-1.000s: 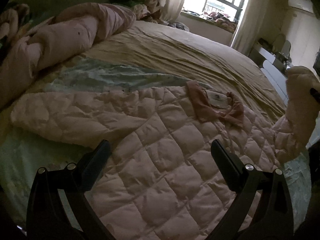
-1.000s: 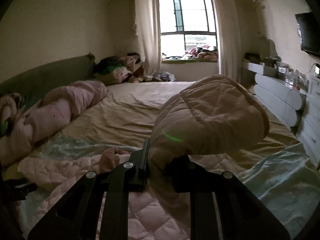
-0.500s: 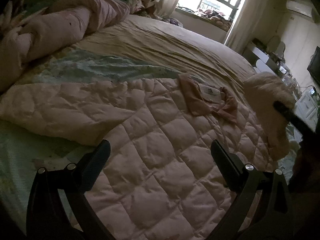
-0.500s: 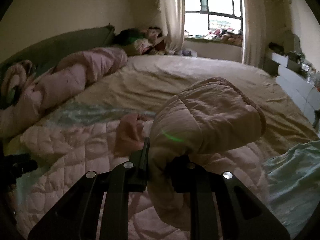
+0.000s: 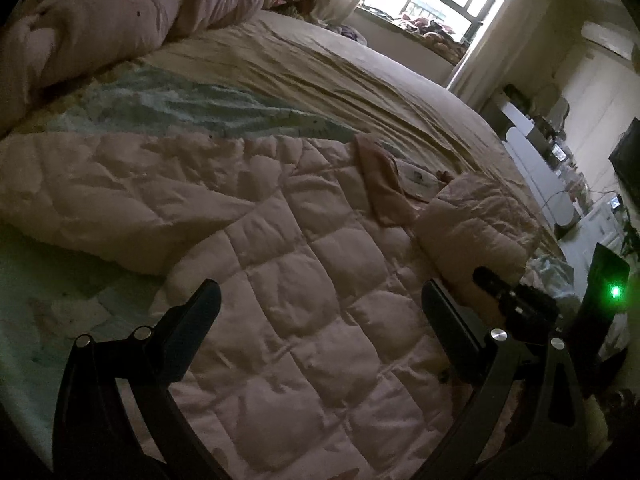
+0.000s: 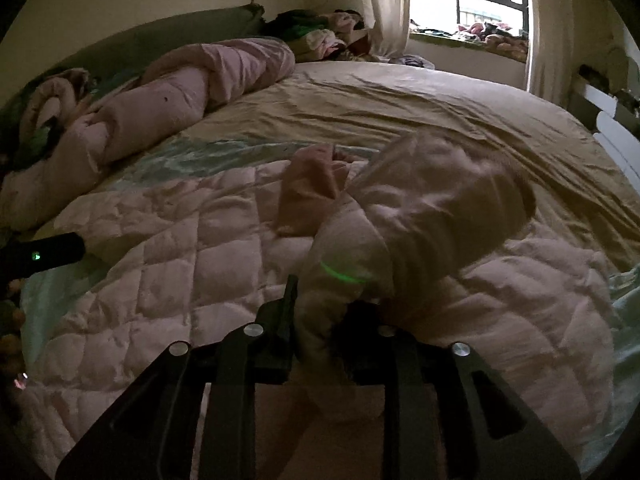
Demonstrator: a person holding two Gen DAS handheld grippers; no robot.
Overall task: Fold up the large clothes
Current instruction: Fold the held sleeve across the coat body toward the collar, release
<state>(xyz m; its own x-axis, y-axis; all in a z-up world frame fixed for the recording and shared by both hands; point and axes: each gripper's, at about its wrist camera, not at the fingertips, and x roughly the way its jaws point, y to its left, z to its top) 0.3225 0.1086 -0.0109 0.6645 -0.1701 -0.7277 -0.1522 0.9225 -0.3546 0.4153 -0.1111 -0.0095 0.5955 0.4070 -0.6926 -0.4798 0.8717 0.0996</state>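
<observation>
Pinching the sleeve [image 6: 420, 208] of the pink quilted coat [image 5: 280, 280]: right gripper [image 6: 320, 320] jaws narrow on the fabric, sleeve draped ahead over the coat body. Left gripper [image 5: 320, 312] jaws wide, holding nothing, coat spread flat on the bed [image 5: 360, 68] beneath and ahead of them.

Your left gripper [image 5: 320, 308] hangs with its jaws spread wide, nothing between them. Your right gripper [image 6: 320, 320] has its jaws drawn close, pinching a fold of the quilted jacket's sleeve [image 6: 420, 208], and sits just right of the left one.
</observation>
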